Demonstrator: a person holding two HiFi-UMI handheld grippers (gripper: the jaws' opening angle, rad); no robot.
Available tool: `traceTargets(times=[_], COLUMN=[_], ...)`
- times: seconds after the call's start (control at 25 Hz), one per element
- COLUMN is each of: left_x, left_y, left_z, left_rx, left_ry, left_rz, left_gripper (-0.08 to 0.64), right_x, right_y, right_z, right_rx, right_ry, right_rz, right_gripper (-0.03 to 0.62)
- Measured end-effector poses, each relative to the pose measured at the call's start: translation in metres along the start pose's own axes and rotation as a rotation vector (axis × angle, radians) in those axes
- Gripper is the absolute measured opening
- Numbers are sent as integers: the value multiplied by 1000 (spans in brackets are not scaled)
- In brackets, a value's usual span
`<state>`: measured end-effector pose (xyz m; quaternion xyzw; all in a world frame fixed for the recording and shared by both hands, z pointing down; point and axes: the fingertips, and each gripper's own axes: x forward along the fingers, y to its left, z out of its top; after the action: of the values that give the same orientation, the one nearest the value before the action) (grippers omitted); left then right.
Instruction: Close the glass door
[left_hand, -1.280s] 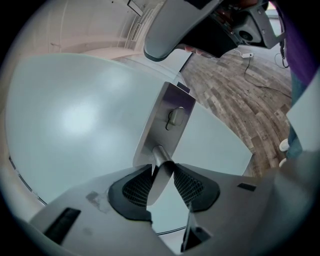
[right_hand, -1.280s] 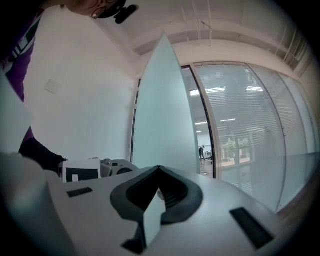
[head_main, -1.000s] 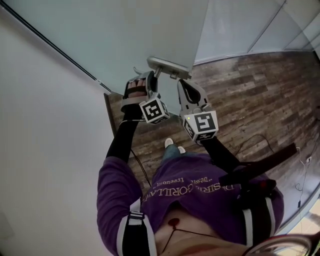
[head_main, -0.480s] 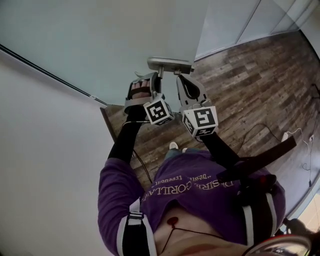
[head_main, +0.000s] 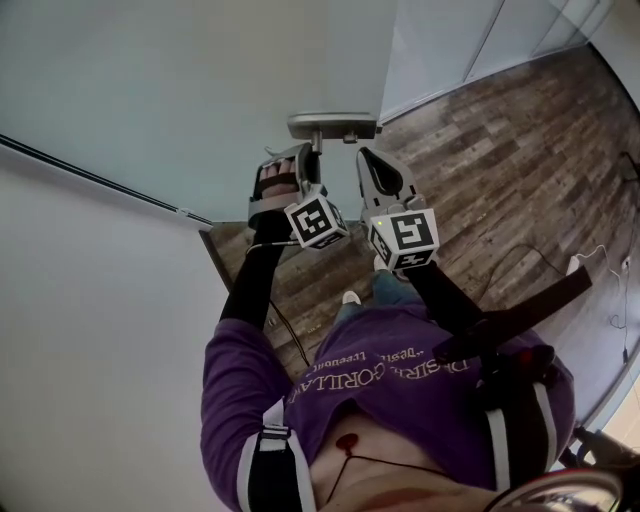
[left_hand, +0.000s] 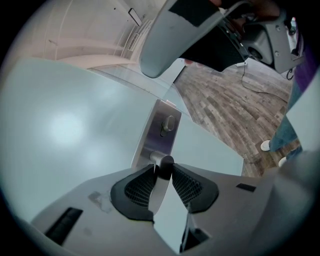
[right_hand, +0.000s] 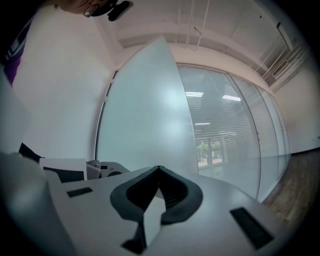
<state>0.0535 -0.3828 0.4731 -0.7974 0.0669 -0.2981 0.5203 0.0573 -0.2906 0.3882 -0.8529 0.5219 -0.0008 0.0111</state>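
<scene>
Glass, frosted and pale, takes up more of the head view than it did a second ago. The glass door (head_main: 200, 70) and the wood-plank floor (head_main: 500, 150) have swung round in the picture. The dark seam between the door and the white wall (head_main: 90, 330) now lies flatter. The door handle (head_main: 333, 125) sits level across the frame where it was tilted. Your two tools have travelled with it and keep the same places: the left tool (head_main: 308, 158) at the handle's stem, the right tool (head_main: 366, 160) just beside it under the lever. I read that as the door leaf turning with you, so the closing swing is under way but not finished.

In the left gripper view your jaws are closing, with the handle's round stem between the pad tips. Both ribbed pads appear to touch it, so you are gripping the handle. Behind it stands the brushed-metal lock plate (left_hand: 159, 131) with its keyhole (left_hand: 169, 123), set in the milky pane.

In the right gripper view that tool's jaw tips meet with nothing between them, so it is closed and empty. Ahead, the door's free edge rises as a frosted panel. It stands clear in front of a glass partition (right_hand: 235, 135) with blinds behind, so the door still looks open.
</scene>
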Motion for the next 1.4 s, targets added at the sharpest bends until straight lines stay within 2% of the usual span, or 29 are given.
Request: traceTargets(times=[0.36, 0.64, 0.88, 1.4], left_x=[51, 85, 131, 145], left_y=[26, 41, 71, 71], left_z=[6, 9, 24, 16], left_rx=[-37, -60, -75, -114], left_ry=[42, 60, 97, 113], left_rz=[8, 67, 43, 68], left_gripper=[115, 115, 117, 117], right_x=[61, 90, 127, 134], right_y=[-50, -75, -115, -117], right_z=[2, 2, 9, -12], right_rx=[8, 7, 28, 33], right_ry=[5, 3, 19, 20], right_rz=[54, 104, 126, 160], right_gripper=[-3, -3, -3, -3])
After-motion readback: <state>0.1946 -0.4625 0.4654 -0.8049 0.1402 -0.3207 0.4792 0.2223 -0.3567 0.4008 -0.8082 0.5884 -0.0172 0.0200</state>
